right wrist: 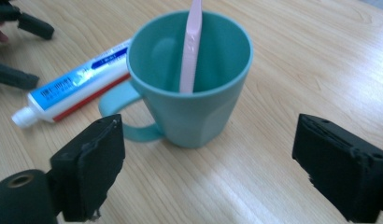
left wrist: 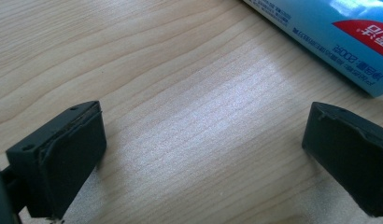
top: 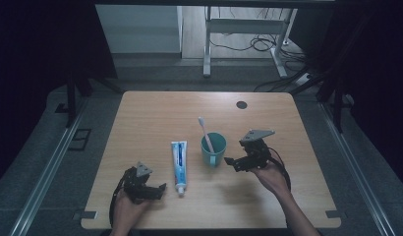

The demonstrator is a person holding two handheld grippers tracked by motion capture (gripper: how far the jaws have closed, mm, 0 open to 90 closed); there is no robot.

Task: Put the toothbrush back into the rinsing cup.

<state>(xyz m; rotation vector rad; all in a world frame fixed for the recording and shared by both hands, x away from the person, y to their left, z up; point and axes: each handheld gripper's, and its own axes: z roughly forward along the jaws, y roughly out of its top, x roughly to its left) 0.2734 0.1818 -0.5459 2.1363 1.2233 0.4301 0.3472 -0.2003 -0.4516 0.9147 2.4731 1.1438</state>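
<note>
Left gripper (top: 160,189): held low in the left hand (top: 127,205), just left of the toothpaste tube (top: 179,166); jaws wide apart, nothing between them.
Right gripper (top: 230,163): in the right hand (top: 271,176), right of the tube; jaws spread, nothing clamped.
Forearms: enter from the near worktop edge.

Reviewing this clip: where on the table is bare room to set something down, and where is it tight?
Free: the far strip of the table beyond the toothbrush, apart from a dark round spot; the left side beside the toothpaste tube; the right edge past the right gripper. Crowded: the middle, where tube, teal cup and both grippers, including the left gripper, cluster.
</note>
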